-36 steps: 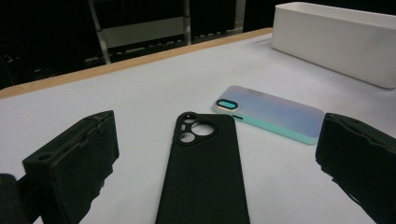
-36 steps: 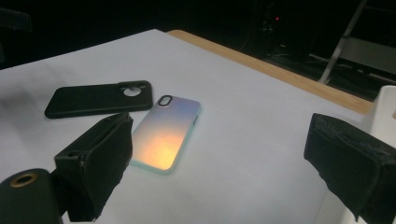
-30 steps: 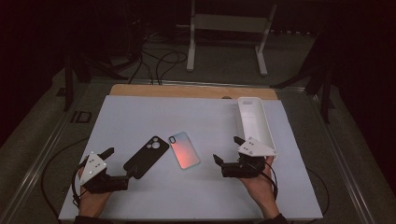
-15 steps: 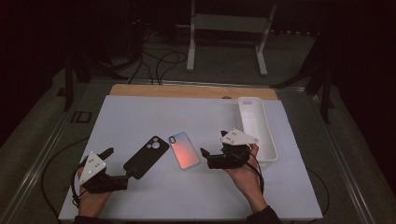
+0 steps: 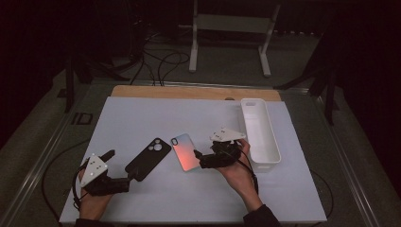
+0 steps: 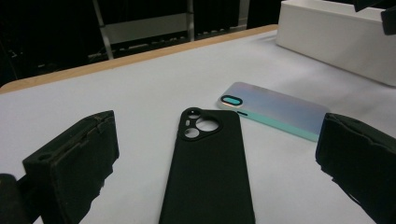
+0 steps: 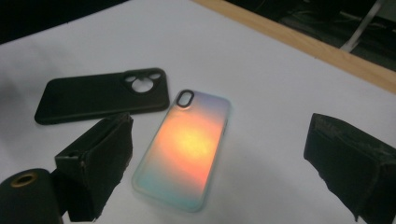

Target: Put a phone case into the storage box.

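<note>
Two phone cases lie face down on the white table. The black case (image 5: 147,158) (image 6: 208,168) (image 7: 100,95) is on the left and the iridescent case (image 5: 185,151) (image 7: 184,144) (image 6: 275,109) just right of it. My left gripper (image 5: 122,166) (image 6: 217,140) is open at the black case's near end, its jaws standing either side of that end. My right gripper (image 5: 198,160) (image 7: 224,154) is open too, low over the table at the iridescent case's right edge, with that case lying between and ahead of its jaws. Neither gripper holds anything.
A long white tray (image 5: 259,130) (image 6: 336,35) stands at the right of the table, close behind my right hand. A wooden strip (image 5: 189,92) runs along the far edge. Cables and a metal stand sit on the floor beyond.
My right gripper has moved left, from beside the white tray to the iridescent case's right edge. The left gripper and both cases have stayed put.
</note>
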A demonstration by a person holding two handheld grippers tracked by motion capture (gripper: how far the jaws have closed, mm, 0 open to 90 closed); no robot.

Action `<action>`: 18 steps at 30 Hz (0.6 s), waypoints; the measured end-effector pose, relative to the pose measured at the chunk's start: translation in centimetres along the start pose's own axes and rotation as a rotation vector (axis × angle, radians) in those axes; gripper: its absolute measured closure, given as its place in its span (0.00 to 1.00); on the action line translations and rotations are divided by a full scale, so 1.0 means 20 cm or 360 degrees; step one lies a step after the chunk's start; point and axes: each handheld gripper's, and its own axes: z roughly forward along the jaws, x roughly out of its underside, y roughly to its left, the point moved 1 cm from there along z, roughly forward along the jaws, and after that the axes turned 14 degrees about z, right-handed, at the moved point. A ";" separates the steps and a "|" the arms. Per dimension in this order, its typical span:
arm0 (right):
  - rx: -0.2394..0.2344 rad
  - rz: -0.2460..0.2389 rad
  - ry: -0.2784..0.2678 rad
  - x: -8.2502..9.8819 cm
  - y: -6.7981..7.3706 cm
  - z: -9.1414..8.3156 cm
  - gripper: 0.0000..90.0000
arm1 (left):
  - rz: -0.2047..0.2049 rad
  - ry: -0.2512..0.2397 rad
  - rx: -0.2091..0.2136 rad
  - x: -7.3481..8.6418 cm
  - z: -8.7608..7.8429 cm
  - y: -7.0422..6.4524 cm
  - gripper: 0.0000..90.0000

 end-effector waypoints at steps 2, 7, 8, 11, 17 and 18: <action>-0.0001 0.0007 0.0024 0.00 0.00 0.02 0.09 | 0.0001 0.0002 -0.0001 0.00 0.00 0.00 0.00; -0.0004 0.0017 0.0106 0.00 0.02 0.08 0.09 | -0.0004 0.0007 0.0001 0.00 0.00 0.00 0.00; 0.0000 0.0025 0.0122 0.01 0.02 0.09 0.09 | -0.0004 0.0007 0.0002 0.00 0.00 0.00 0.00; 0.0000 0.0021 0.0155 0.01 0.03 0.11 0.09 | -0.0004 0.0009 0.0001 0.00 0.00 0.00 0.00; 0.0014 0.0012 0.0220 0.02 0.05 0.17 0.09 | 0.0000 0.0012 0.0002 0.00 0.00 0.00 0.00; 0.0016 0.0011 0.0229 0.02 0.05 0.18 0.09 | 0.0000 0.0012 0.0002 0.00 0.00 0.00 0.00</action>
